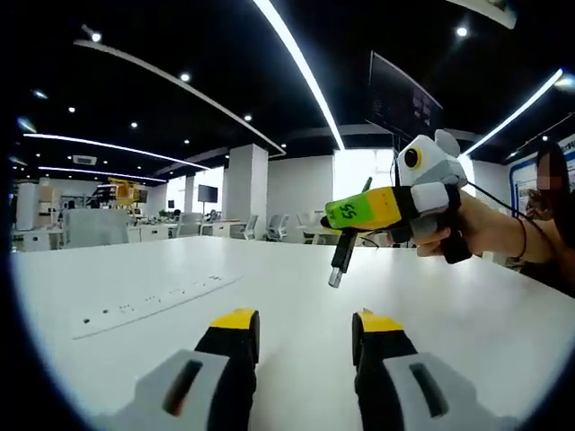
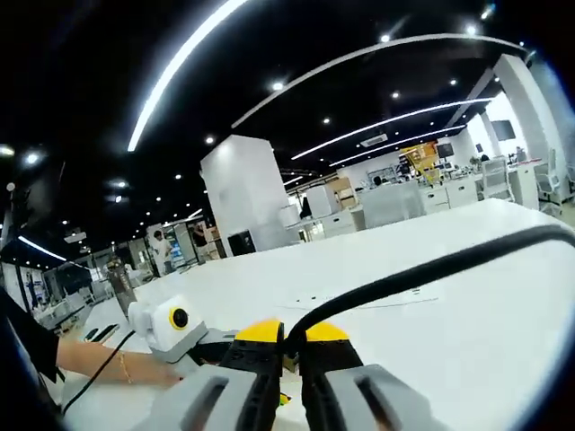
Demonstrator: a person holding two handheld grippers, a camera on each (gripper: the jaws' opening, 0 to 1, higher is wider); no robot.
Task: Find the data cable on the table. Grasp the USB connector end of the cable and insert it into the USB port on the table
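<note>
In the left gripper view, my right gripper (image 1: pixel 334 215) comes in from the right, held in a person's hand (image 1: pixel 467 229). It is shut on the black data cable, and the USB connector (image 1: pixel 340 260) hangs below its tips with the silver plug pointing down at the white table (image 1: pixel 296 278). My left gripper (image 1: pixel 305 328) stands open low over the table with nothing between its jaws. In the right gripper view, my right gripper (image 2: pixel 292 337) is shut on the black cable (image 2: pixel 431 268), which arcs away to the right.
A flat white socket strip (image 1: pixel 153 301) with several ports lies on the table, left of the left gripper, and shows faintly as the socket strip (image 2: pixel 377 303) beyond the right jaws. A hand (image 2: pixel 99 364) reaches in at the left. Desks and chairs stand far behind.
</note>
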